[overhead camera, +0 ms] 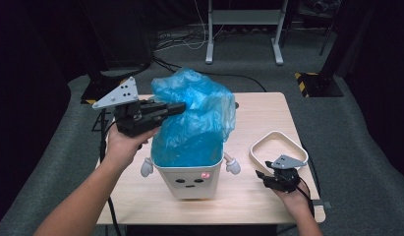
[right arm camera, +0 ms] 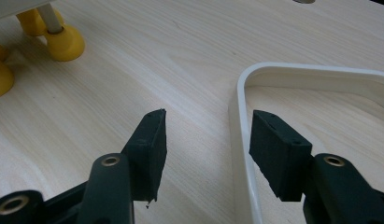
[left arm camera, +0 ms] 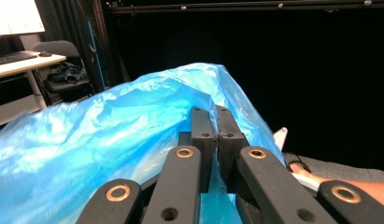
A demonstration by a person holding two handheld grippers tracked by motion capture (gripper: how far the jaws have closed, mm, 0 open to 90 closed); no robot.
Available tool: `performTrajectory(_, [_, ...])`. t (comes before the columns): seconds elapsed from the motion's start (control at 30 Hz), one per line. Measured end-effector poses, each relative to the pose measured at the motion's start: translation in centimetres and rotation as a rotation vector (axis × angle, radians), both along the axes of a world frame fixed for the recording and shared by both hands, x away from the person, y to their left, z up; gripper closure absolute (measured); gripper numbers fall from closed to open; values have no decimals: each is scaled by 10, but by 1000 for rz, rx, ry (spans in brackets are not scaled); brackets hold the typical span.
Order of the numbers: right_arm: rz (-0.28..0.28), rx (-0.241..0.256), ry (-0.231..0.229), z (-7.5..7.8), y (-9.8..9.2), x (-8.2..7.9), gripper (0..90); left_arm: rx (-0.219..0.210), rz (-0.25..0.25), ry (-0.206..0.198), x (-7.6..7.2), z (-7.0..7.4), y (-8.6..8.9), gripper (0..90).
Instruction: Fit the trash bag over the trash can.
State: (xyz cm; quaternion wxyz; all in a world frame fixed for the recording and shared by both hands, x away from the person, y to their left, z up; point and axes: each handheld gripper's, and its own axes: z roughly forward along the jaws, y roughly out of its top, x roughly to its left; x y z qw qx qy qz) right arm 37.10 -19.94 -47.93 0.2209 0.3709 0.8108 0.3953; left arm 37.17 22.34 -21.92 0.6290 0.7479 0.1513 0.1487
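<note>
Arms come in from the near edge of the table (overhead camera: 268, 123), one on each side. Next comes the blue bag (overhead camera: 194, 118), big and puffy. It sits in the white bin (overhead camera: 189, 179) near the middle of the table and sticks up high above it. That bin has a little face on its near side and small arms. On the left, the left gripper (overhead camera: 177, 108) is up in the air and pinches the bag's top; its jaws are pressed together on the plastic. On the right, a white ring (overhead camera: 278, 147) lies flat on the table. Its near side runs between the jaws of the right gripper (overhead camera: 261, 175), which are spread apart, low over the wood.
</note>
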Motion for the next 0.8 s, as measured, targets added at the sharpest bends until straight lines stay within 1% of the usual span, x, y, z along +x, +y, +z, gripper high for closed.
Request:
performTrajectory(0.03, [1, -2, 1, 0, 0, 0, 451, 4, -1, -3, -1, -2, 2, 885])
performTrajectory(0.13, [2, -3, -1, 0, 1, 0, 451, 7, -15, 18, -6, -10, 8, 885])
performTrajectory(0.2, [2, -3, -6, 1, 1, 0, 451, 24, -19, 23, -10, -16, 10, 885])
performTrajectory(0.23, [-1, -1, -3, 1, 1, 0, 451, 35, -21, 18, -11, -18, 11, 885])
performTrajectory(0.37, [-4, 0, -8, 1, 0, 0, 451, 48, -18, 26, -17, -27, 20, 885])
performTrajectory(0.4, [-7, 1, -6, 1, -1, 0, 451, 41, -19, 42, -17, -29, 23, 885])
performTrajectory(0.5, [-10, 4, -15, 3, -2, 0, 450, 43, -36, 83, -19, -38, 31, 884])
performTrajectory(0.57, [-12, 5, -16, 4, -2, 0, 451, 57, -43, 97, -20, -43, 32, 884])
performTrajectory(0.63, [-13, 7, -21, 5, -2, 0, 450, 75, -49, 100, -22, -46, 33, 884])
performTrajectory(0.7, [-11, 4, -25, 7, 0, 0, 451, 83, -57, 101, -23, -48, 33, 884])
performTrajectory(0.8, [-3, -4, -40, 10, 2, -1, 451, 76, -70, 113, -22, -50, 33, 884])
